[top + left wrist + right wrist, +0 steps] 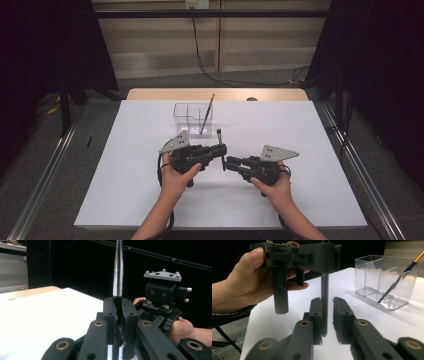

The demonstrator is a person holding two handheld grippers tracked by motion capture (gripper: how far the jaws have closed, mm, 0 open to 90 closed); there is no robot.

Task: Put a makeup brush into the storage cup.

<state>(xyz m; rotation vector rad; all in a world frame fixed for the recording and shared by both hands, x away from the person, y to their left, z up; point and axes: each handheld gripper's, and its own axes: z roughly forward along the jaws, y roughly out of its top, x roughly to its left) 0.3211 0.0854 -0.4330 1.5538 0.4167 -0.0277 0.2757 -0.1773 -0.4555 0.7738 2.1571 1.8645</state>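
Note:
A dark, thin brush (219,135) stands nearly upright over the middle of the white sheet. My left gripper (222,149) is shut on it. In the left gripper view the jaws (119,307) clamp its shaft, and the silvery part (118,270) rises above them. My right gripper (228,162) is just right of it, open. In the right gripper view its jaws (326,302) stand on either side of the brush's lower end (324,315) with a gap on each side. The left gripper (320,255) holds the shaft above them.
A clear, divided container (186,114) (372,277) stands behind the grippers. An orange-handled brush (206,115) (402,277) leans inside it. The white sheet (300,130) covers the table, and bare wood (215,94) shows along the far edge.

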